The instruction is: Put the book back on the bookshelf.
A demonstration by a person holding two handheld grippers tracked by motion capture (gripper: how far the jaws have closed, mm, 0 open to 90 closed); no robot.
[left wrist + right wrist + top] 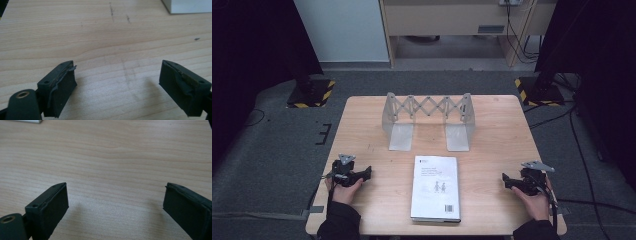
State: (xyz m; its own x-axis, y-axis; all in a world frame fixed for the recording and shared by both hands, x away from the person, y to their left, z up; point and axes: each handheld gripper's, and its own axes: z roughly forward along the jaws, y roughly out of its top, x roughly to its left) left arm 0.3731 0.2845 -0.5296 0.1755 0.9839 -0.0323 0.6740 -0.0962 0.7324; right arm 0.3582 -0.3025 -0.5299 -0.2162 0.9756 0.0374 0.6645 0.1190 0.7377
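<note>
So closest to the high camera I'm looking at the person's sleeves and hands coming in at the bottom edge, and right between them the white book [435, 188] is lying flat near the front edge of the table [492, 120], cover up, barcode end toward me. Nothing is touching it.

Going by size: the wooden table is carrying everything. Next is the grey expandable book rack [428, 120], standing toward the far side with its scissor lattice stretched across the back and its two plates sticking forward. The gap between the plates is sitting empty, and the book is lying just in front of it, close but apart.

Then the small stuff. The left gripper [368, 173] is resting on the table well to the left of the book, and in its own view [117, 85] the jaws are spread wide with bare wood between them; a white corner of the book is peeking in at the top right. The right gripper [506, 180] is sitting well to the right, likewise gaping wide on nothing [116, 207].

My read: I'm guessing the book is headed for the rack, and that job is basically not started yet. Grabbing, lifting, standing it upright and slotting it in are all still ahead.
</note>
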